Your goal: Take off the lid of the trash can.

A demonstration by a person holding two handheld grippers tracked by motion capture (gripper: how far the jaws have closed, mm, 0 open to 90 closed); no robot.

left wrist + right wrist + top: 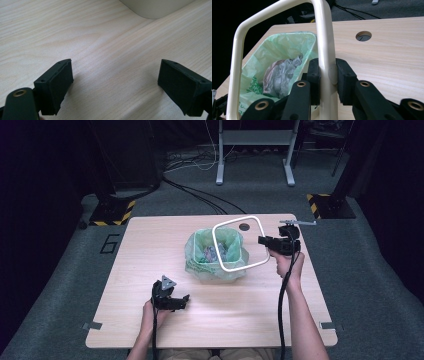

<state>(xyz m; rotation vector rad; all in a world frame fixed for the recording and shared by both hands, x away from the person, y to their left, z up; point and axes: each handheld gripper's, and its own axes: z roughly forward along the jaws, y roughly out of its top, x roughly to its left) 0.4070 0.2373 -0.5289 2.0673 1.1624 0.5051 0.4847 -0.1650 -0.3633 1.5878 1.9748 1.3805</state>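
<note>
High view: a white rounded-square ring (238, 244) hangs tilted above a green-bagged bin (216, 255) mid-table, clamped in the right gripper (262, 240). Left gripper view: the left gripper (113, 85) hovers low over bare wood, jaws apart. Right gripper view: pads (343, 80) pinch the ring's bar.

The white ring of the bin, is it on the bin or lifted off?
Lifted off. The right gripper is shut on the white ring and holds it tilted above the green bag, which lines the bin.
</note>
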